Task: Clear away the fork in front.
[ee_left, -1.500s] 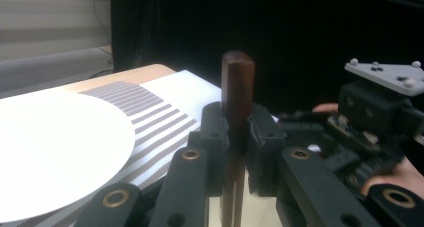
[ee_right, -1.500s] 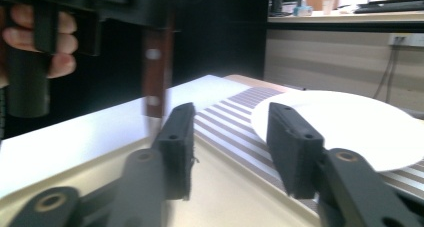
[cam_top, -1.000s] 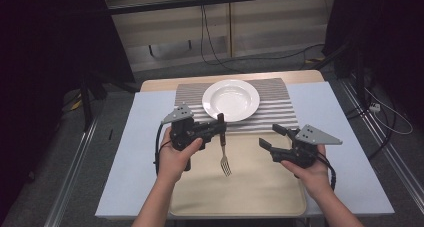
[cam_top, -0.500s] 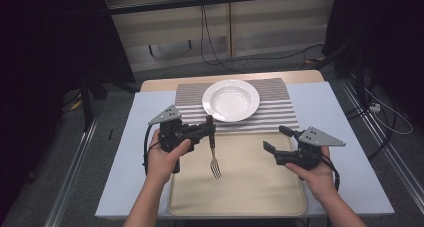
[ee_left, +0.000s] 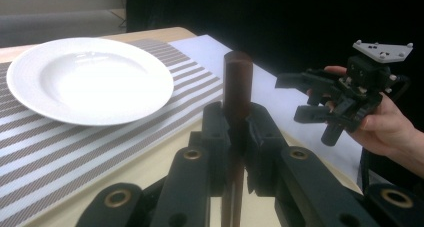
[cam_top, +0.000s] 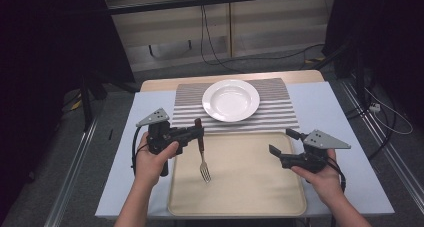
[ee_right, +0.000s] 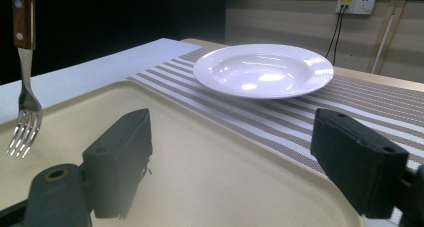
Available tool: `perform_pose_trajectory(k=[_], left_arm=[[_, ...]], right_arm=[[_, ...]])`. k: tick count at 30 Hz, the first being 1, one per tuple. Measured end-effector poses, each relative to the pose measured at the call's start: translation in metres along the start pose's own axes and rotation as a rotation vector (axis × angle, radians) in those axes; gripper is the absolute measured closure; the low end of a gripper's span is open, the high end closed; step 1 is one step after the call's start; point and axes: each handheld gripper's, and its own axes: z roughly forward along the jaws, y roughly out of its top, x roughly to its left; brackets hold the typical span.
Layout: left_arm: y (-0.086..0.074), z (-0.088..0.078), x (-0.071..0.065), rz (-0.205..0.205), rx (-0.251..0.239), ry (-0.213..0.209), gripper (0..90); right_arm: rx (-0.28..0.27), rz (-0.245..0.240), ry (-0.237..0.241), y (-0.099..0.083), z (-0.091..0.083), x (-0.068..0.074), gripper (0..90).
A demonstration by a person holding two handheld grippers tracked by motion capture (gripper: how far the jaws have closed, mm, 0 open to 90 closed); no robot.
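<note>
Fork point(cam_top: 202, 159) hangs tines-down from my left gripper point(cam_top: 199, 133), whose jaws are clamped on its dark wooden handle point(ee_left: 237, 84), above the left part of the beige tray point(cam_top: 250, 187). Beyond the tray, the white plate point(cam_top: 230, 100) sits on the striped placemat point(cam_top: 280, 114), apart from the fork. Over the tray's right edge, my right gripper point(cam_top: 282, 143) has its jaws spread wide with nothing between them.

A fork point(ee_right: 22, 82) hangs tines-down over the beige tray point(ee_right: 210, 172), white plate point(ee_right: 263, 69) on striped mat point(ee_right: 360, 107) beyond.
</note>
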Motion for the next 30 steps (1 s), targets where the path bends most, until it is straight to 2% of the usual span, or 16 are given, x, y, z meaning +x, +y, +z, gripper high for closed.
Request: perform_pose_trajectory(k=[6, 12, 17, 20, 22, 26, 30], left_arm=[[-0.005, -0.005, 0.002, -0.003, 0.028, -0.003, 80.7], [-0.015, -0.002, 0.002, 0.002, 0.082, -0.009, 80.7], [-0.020, -0.003, 0.006, -0.026, 0.065, -0.020, 80.7], [-0.021, 0.000, 0.009, -0.019, 0.065, 0.002, 80.5], [-0.022, 0.004, 0.013, 0.002, 0.065, 0.035, 79.8], [-0.028, 0.013, 0.021, 0.027, 0.051, 0.068, 77.5], [-0.037, 0.022, 0.028, 0.040, 0.102, 0.097, 74.4]], right_arm=[[0.019, -0.020, -0.002, -0.001, -0.004, -0.001, 16.4], [0.005, -0.011, -0.011, -0.001, -0.009, -0.003, 16.3], [-0.003, -0.008, -0.018, -0.003, -0.011, -0.003, 16.2], [-0.006, -0.001, -0.023, -0.004, -0.013, -0.005, 16.2], [-0.009, 0.000, -0.025, -0.004, -0.013, -0.005, 16.2], [-0.010, 0.003, -0.025, -0.005, -0.013, -0.005, 16.0], [-0.013, 0.006, -0.019, -0.006, -0.014, -0.005, 15.8]])
